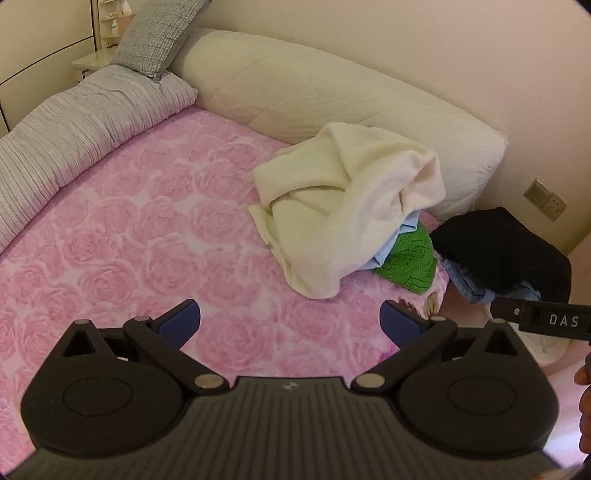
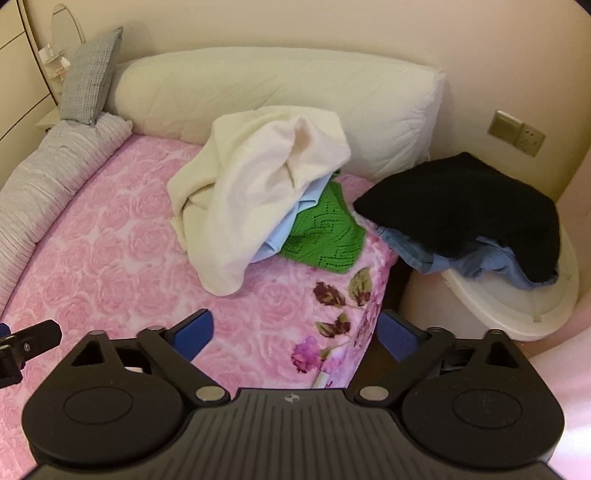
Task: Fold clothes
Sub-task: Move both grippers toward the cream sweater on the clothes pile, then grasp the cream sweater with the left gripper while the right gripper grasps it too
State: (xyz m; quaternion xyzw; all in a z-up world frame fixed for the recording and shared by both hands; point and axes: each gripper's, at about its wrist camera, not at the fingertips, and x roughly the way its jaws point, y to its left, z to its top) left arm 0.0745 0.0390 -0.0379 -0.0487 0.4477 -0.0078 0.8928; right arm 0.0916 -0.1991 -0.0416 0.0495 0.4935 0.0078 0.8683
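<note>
A crumpled cream garment (image 1: pixel 343 203) (image 2: pixel 255 188) tops a pile at the far right of the pink rose bedspread (image 1: pixel 147 229) (image 2: pixel 122 254). Under it show a light blue garment (image 2: pixel 280 236) and a green knit (image 1: pixel 410 262) (image 2: pixel 325 236). A black garment (image 1: pixel 502 251) (image 2: pixel 469 206) lies over denim (image 2: pixel 424 247) on a white stand beside the bed. My left gripper (image 1: pixel 290 323) hangs open over the bedspread, short of the pile, nothing between its fingers. My right gripper (image 2: pixel 295 332) is open too, above the bed's near right corner. The left gripper's tip (image 2: pixel 33 339) shows at the right wrist view's left edge.
A long cream bolster (image 1: pixel 332 92) (image 2: pixel 277 92) runs along the wall behind the pile. A grey ribbed quilt roll (image 1: pixel 74 129) and a grey cushion (image 1: pixel 159 33) line the left side. The white stand (image 2: pixel 517 310) sits right of the bed, under a wall socket (image 2: pixel 517 133).
</note>
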